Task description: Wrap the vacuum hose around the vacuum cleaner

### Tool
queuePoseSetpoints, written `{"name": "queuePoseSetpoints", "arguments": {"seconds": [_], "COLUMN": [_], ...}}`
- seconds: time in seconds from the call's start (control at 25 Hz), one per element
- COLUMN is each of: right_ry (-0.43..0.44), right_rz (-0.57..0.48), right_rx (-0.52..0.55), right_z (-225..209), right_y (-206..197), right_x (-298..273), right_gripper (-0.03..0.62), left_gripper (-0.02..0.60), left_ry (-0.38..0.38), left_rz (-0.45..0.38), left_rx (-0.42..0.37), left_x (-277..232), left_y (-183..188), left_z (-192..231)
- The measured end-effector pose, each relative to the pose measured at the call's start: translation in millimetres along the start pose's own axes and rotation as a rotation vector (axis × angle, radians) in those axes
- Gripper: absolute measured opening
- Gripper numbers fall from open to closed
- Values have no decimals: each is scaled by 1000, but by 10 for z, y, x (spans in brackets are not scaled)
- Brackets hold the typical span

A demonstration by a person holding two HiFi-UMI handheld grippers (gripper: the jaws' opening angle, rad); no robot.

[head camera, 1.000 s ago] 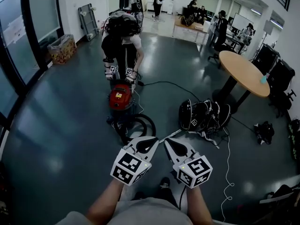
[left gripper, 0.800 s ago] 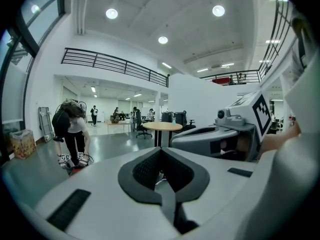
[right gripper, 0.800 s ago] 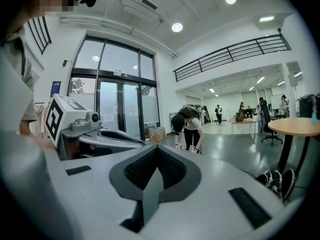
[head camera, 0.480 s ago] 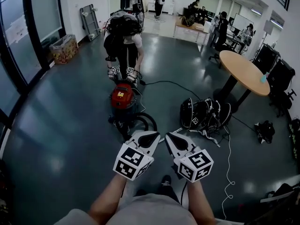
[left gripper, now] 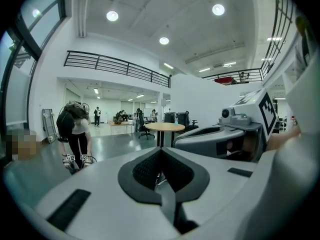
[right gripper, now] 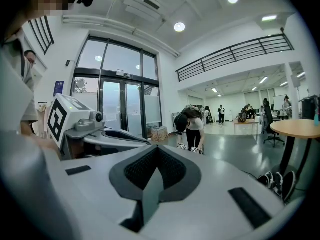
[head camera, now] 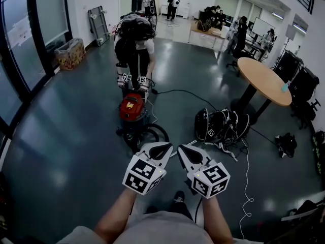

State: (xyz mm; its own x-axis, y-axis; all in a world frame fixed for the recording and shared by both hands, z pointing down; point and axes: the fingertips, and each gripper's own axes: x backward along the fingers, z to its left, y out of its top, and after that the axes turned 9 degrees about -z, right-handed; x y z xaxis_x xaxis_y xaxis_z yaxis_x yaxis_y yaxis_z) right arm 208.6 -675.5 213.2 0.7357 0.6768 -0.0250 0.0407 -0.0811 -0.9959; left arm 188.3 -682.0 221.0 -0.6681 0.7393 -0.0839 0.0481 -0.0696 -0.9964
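A red and black vacuum cleaner [head camera: 131,111] stands on the dark floor ahead of me, its black hose [head camera: 152,132] curled on the floor beside it. Another person [head camera: 133,42] bends over it with a marked gripper in each hand. My left gripper [head camera: 163,146] and right gripper [head camera: 182,150] hover side by side at waist height, short of the vacuum, both shut and holding nothing. In the left gripper view the shut jaws point level across the hall, with my right gripper [left gripper: 225,134] beside them. The right gripper view shows that person [right gripper: 192,126] far ahead.
A pile of black bags and gear [head camera: 221,125] lies right of the vacuum, with white cable [head camera: 248,182] trailing toward me. A round wooden table [head camera: 264,80] stands at right, chairs behind it. A box of clutter [head camera: 67,52] sits by the glass wall at left. Several people stand far back.
The other person has straightened slightly behind the vacuum. My two grippers have drifted a little to the right, still shut and empty.
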Motion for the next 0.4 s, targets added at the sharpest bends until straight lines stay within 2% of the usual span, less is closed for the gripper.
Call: {"name": "queuePoseSetpoints", "arguments": {"seconds": [0.4], "right_ry": [7], "right_rz": [-2], "right_rx": [7], "right_z": [35], "right_y": [41], "right_x": [51], "right_gripper": [3], "left_gripper": [6], "left_ry": [3], "left_rz": [-11], "left_rx": [-5], "left_x": [43], "left_y": [57], "left_z": [-32]}}
